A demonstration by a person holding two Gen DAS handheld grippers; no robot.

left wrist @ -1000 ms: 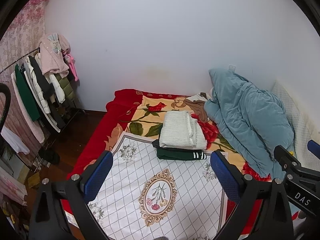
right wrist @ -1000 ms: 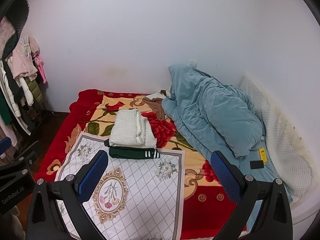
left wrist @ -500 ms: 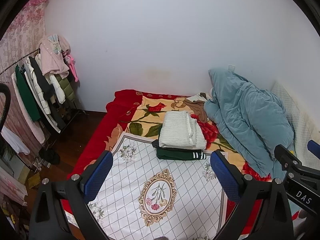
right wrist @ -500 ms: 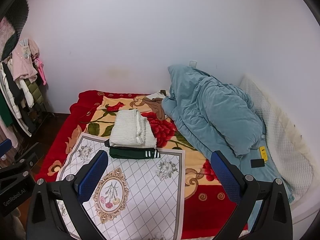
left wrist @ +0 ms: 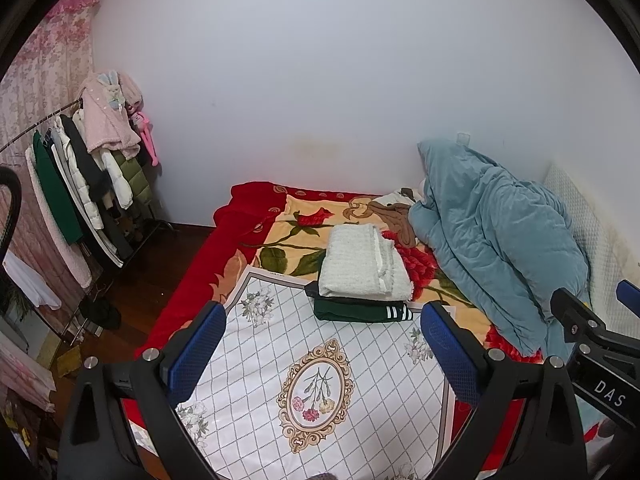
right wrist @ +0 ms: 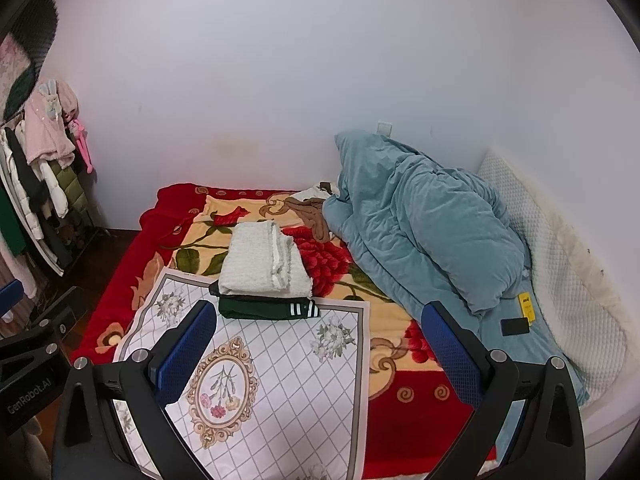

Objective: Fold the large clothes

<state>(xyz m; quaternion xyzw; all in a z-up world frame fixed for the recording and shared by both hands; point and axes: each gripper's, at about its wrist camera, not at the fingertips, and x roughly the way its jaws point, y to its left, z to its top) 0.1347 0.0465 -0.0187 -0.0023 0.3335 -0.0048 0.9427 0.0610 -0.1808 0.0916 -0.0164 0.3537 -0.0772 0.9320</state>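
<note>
**A:** Bottom of the frame, left wrist view: the left gripper (left wrist: 322, 348) hangs over the bed, jaws wide apart, nothing between the blue pads (left wrist: 196, 348).

**B:** Same on the other camera. The right gripper (right wrist: 320, 344) is spread just as wide and empty, and its black frame also pokes in at the lower right edge of the left view.

**A:** Just above the fingers lies the white checked mat (left wrist: 320, 372) with its flower medallion, flat on the red floral blanket (left wrist: 276, 240).

**B:** And mid-frame, the stack: a folded white garment (left wrist: 362, 262) sits on top of a folded dark green garment (left wrist: 360, 310) with white stripes at its end. The pile straddles the mat's far edge.

**A:** Neither gripper touches it; both are well apart from the pile.

**B:** Right of centre, a rumpled teal duvet (right wrist: 420, 232), with a brown cloth (right wrist: 314, 216) at its foot, just beyond the stack.

**A:** Far left, a clothes rack (left wrist: 80, 184) with hanging coats against the white wall (left wrist: 320, 60).
</note>
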